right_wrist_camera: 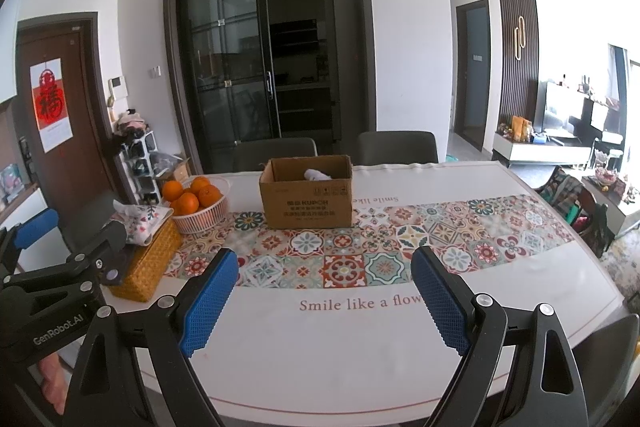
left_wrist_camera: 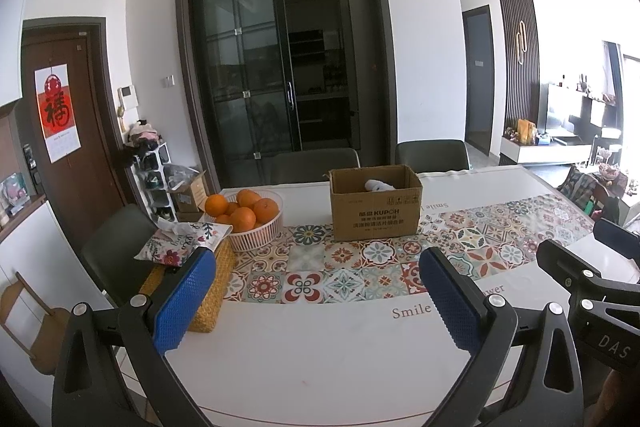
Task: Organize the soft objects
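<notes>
An open cardboard box [left_wrist_camera: 375, 205] [right_wrist_camera: 306, 195] stands on the patterned runner near the far side of the table, with a white soft item [left_wrist_camera: 376, 185] [right_wrist_camera: 316, 174] showing inside it. My left gripper [left_wrist_camera: 316, 273] hovers open over the near table edge, nothing between its blue pads. My right gripper [right_wrist_camera: 324, 269] is likewise open and empty, well short of the box. In the left wrist view the right gripper's black body [left_wrist_camera: 592, 287] shows at the right edge. The left gripper's body [right_wrist_camera: 60, 267] appears at the left of the right wrist view.
A white basket of oranges [left_wrist_camera: 250, 217] [right_wrist_camera: 196, 201] sits left of the box. A woven yellow tissue box with a floral cloth cover [left_wrist_camera: 188, 247] [right_wrist_camera: 146, 239] stands at the table's left edge. Dark chairs [left_wrist_camera: 432, 155] line the far side.
</notes>
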